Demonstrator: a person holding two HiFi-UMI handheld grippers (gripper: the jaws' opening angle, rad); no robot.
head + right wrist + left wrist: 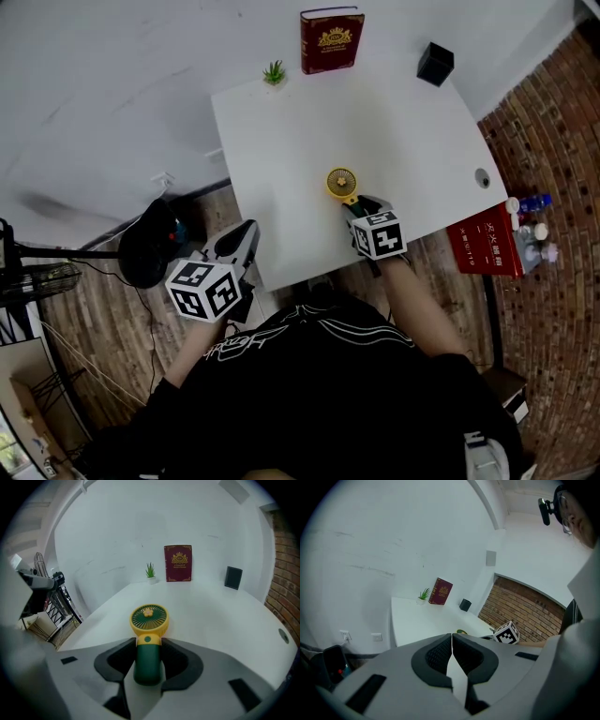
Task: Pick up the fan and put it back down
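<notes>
R tool (364,206): you're gripping the fan (148,639) by its green handle, both pads pressing on the handle's sides, jaws standing partway apart round it. The fan's yellow head w/ green grille is pointing away from you, out past the jaw tips. In the head view the fan is sitting over the counter (309,122) close to its near edge, roughly mid-width; can't tell whether it's touching the surface or hanging just above it. L tool (452,648): you're keeping it closed, pads meeting w/ nothing between them. It's hanging just off the counter's near-left corner, over the wood floor (112,366), well apart from the fan. L marker cube (203,287) and R marker cube (378,234) are both facing up toward the head cam. Along the counter's far edge: a small potted plant (274,72) is standing at left, a dark red book (331,40) is standing upright just beside it w/ its gold-crest cover facing you, and a black box (435,64) is sitting further right, apart from the book. A round cable hole (482,178) is showing near the counter's right edge. Beyond that edge, lower down, a red box (487,242) and a few bottles (530,225) are sitting against brick.
</notes>
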